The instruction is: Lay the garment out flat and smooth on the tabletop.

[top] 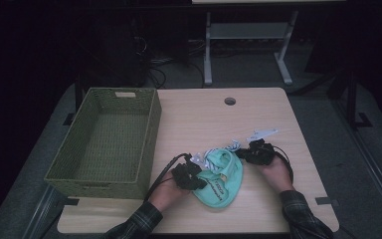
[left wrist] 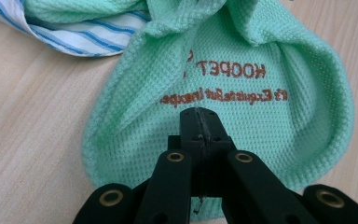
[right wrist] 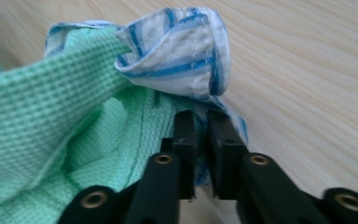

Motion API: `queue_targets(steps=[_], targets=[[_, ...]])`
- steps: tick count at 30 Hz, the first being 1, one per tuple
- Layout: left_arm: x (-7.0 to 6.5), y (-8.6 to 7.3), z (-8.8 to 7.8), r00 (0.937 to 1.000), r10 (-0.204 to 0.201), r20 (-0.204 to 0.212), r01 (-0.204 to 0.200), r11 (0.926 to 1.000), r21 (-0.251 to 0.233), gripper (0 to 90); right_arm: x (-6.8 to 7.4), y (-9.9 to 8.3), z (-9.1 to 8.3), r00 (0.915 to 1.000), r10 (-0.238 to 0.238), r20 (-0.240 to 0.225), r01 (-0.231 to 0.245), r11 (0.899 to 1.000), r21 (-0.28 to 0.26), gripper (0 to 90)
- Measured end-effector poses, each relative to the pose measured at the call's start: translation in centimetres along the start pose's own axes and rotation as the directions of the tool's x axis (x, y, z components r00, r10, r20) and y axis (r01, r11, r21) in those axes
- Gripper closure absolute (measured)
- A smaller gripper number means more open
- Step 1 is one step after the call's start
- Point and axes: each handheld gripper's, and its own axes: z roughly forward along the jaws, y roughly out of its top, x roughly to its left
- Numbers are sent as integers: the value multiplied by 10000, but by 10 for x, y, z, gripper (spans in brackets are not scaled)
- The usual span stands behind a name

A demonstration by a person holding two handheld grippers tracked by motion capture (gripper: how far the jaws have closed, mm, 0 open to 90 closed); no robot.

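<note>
A mint-green knit garment (top: 225, 180) with blue-and-white striped trim (top: 212, 155) lies bunched on the wooden table (top: 199, 117) near its front edge. My left gripper (top: 200, 180) sits at the garment's left side. In the left gripper view its jaws (left wrist: 199, 115) are pressed together, tips down in the green fabric (left wrist: 270, 135) just below orange embroidered lettering (left wrist: 223, 95). My right gripper (top: 240, 155) is at the garment's upper right. In the right gripper view it (right wrist: 200, 122) is pinched on the striped edge, just under a curled striped fold (right wrist: 186, 51), with green knit (right wrist: 32, 121) to the left.
A green woven basket (top: 151, 130) stands on the left half of the table, nothing inside it. A round cable hole (top: 230, 101) sits near the table's far edge. Bare wood lies between the garment and that hole. A white table frame (top: 208, 50) stands beyond on the dark floor.
</note>
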Motion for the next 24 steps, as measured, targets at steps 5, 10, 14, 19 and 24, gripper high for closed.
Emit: queue_targets(steps=[5, 10, 14, 19, 24], targets=[[0, 0, 0, 10000, 57, -24, -57, 10000, 3, 896, 1, 0, -2, 9999, -15, 108, 14, 10000, 18, 891], [0, 0, 0, 10000, 31, 17, -31, 10000, 14, 896, -1, 3, -14, 9997, -48, 247, 57, 9994, -352, 893], [0, 0, 0, 10000, 28, 10, -28, 10000, 4, 896, -6, 2, -25, 9983, 133, 560, -105, 9987, -501, 894], [0, 0, 0, 10000, 54, -14, -54, 10000, -8, 896, -22, -6, -35, 9931, 496, 1065, -444, 9977, -506, 895], [0, 0, 0, 10000, 66, -21, -66, 10000, -29, 896, -40, -22, -40, 9839, 951, 1510, -927, 9954, -230, 895]])
